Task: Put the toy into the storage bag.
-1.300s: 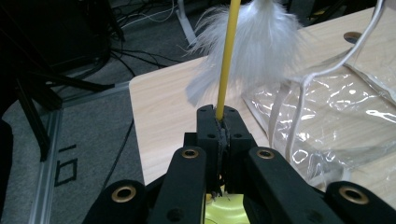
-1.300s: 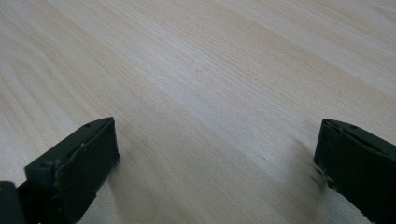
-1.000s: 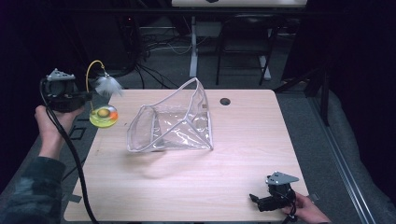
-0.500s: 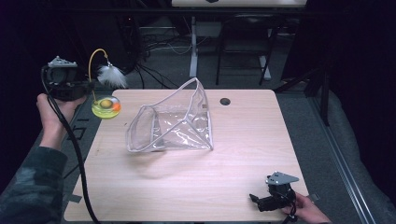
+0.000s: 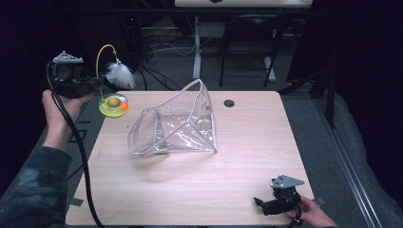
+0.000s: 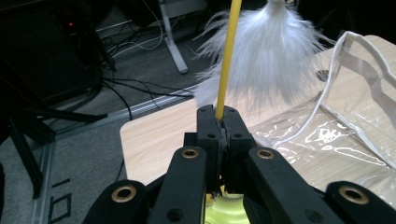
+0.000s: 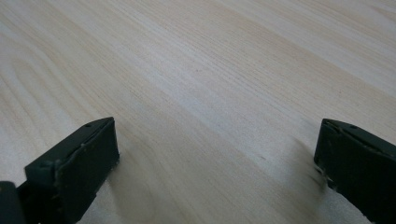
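Wood table [image 5: 247, 156] | L gripper [image 6: 219, 116] clamps yellow wand [image 6: 229, 51] | R gripper [image 7: 215, 158] agape

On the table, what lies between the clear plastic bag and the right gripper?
Nothing: in the high view, bare wooden table runs from the clear plastic bag to the right gripper, whose jaws stand open.

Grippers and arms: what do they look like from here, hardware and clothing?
Both the left gripper and the right gripper are black with two blocky jaws and brass-ringed holes. Each has a grey three-cornered plate on top. A black cable trails from the left one. The left sleeve is camouflage-patterned.
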Tool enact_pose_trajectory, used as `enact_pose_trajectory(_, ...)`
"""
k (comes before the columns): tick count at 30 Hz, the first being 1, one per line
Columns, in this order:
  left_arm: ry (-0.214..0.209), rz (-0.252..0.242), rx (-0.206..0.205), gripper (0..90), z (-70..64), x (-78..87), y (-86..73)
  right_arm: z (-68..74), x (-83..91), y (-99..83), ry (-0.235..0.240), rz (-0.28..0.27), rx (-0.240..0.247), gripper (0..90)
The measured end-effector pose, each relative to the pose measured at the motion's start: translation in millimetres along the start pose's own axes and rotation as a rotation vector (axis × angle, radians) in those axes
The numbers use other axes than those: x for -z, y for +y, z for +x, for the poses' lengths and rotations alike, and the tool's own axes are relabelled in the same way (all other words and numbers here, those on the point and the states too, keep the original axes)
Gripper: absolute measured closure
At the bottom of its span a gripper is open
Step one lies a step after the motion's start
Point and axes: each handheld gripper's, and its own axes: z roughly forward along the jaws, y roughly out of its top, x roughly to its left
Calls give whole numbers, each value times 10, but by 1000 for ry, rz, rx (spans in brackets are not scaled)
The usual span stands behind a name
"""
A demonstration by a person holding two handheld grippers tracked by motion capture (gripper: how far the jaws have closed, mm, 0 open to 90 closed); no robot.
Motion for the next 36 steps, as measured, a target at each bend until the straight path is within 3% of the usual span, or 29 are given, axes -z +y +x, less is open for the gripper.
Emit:
enact_pose_trajectory(12, -32, -17, -26, 885, -129, 15, 102, 0, 0, 0, 0, 0, 0, 0)
enact_pose_trajectory(23, -86, -29, -51, 885, -338, -33, 146, 0, 0, 0, 0, 0, 0, 0)
enact_pose_trajectory(36, -118, -30, -86, 885, -519, -70, 200, 0, 0, 0, 0, 0, 1, 0)
